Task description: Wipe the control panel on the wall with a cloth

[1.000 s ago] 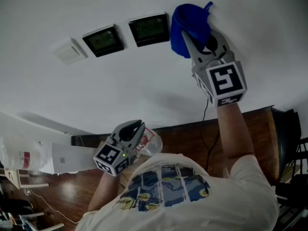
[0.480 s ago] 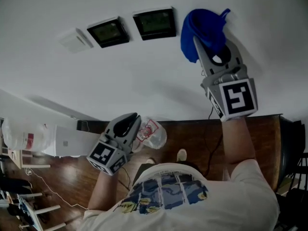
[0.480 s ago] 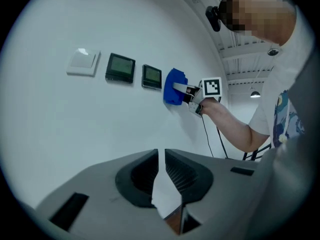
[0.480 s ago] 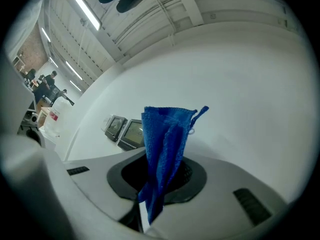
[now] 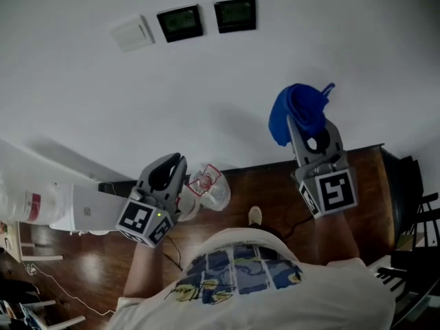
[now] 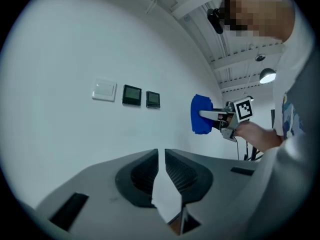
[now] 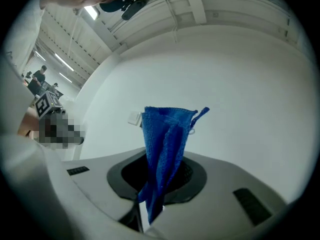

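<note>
Two dark control panels (image 5: 180,23) (image 5: 235,15) hang on the white wall beside a white switch plate (image 5: 133,33). In the left gripper view the panels (image 6: 132,95) (image 6: 153,99) sit mid-wall, right of the switch plate (image 6: 104,90). My right gripper (image 5: 307,128) is shut on a blue cloth (image 5: 294,112), held well below and to the right of the panels, away from them. The cloth (image 7: 165,144) stands up folded between the right gripper (image 7: 162,170) jaws. My left gripper (image 5: 165,172) hangs low, shut and empty; its jaws (image 6: 161,156) point at the wall.
A wooden floor (image 5: 268,194) runs along the wall's base. A clear plastic bag (image 5: 210,188) lies next to the left gripper. White containers (image 5: 31,212) stand at the left, a black cable (image 5: 297,208) trails down the wall, and dark furniture (image 5: 407,184) sits at the right.
The right gripper has come down and away from the panels with the cloth still in it. The panels now sit higher in the head view. The left gripper stayed low.
</note>
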The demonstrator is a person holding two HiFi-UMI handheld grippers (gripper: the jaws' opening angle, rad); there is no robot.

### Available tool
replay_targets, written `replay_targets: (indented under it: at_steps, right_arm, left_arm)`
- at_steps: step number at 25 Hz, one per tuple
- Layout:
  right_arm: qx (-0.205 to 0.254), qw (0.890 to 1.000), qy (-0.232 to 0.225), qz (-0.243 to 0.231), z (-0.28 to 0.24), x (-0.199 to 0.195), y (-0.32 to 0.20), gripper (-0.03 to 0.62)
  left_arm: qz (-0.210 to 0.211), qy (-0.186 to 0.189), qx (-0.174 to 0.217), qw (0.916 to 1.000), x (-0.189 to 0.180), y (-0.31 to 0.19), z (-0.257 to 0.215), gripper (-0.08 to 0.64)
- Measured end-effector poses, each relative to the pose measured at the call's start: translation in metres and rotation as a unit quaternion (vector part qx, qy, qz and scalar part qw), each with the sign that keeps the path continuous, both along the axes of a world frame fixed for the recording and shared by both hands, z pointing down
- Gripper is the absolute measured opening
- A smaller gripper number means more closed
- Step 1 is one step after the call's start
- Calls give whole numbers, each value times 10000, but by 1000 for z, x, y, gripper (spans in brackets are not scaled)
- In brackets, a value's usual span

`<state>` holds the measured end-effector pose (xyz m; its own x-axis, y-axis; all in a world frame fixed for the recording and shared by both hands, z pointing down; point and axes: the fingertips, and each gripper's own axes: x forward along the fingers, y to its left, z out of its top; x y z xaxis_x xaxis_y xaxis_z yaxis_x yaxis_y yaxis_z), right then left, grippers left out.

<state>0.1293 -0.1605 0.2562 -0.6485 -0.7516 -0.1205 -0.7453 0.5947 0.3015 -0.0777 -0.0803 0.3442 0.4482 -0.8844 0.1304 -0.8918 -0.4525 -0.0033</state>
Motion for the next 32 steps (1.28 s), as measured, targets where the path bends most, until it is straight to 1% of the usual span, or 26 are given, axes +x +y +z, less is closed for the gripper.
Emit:
replay_targets:
  at_steps: [3,7,11,14,17,19,21,23,26,29,32]
  right_arm:
    - [-229,9997,43,115,20,-12,57,51]
    - [-687,9973,-143,215,46,-25,115,51]
    - [-711,9970,-151,255,55,-28,156,54]
    - [-728,9970,-137,207,57,-30,181,54]
    - [-837,9963,-180,77,59,-32,200,54]
    - [-879,9960,-152,16,59,-31,209,55]
    - [-904,9958,-144,37,57,-27,216,55]
    - [-982,9949,-202,104,56,-22,219,55]
    - [-798,9967,-137,58,55,-19,223,55]
    - [-862,9962,-131,54,58,-20,228,55]
    - [-782,9969,-96,32,58,-21,230,55]
  left_arm:
    - [92,73,13,9999,-16,41,4,18]
    - [199,108,-82,9997,-33,88,15,18]
    - [316,157,-177,9992,-35,117,28,18]
    - [324,186,-205,9991,-35,135,34,18]
    - [213,188,-164,9995,-40,145,29,18]
    - [127,266,-156,9994,-42,151,25,18]
    - [94,309,-160,9993,-41,157,22,18]
    - [131,266,-179,9994,-37,161,22,18]
    - [209,207,-221,9993,-32,166,25,18]
    - [219,241,-209,9993,-30,171,23,18]
    - [214,197,-172,9994,-33,176,24,18]
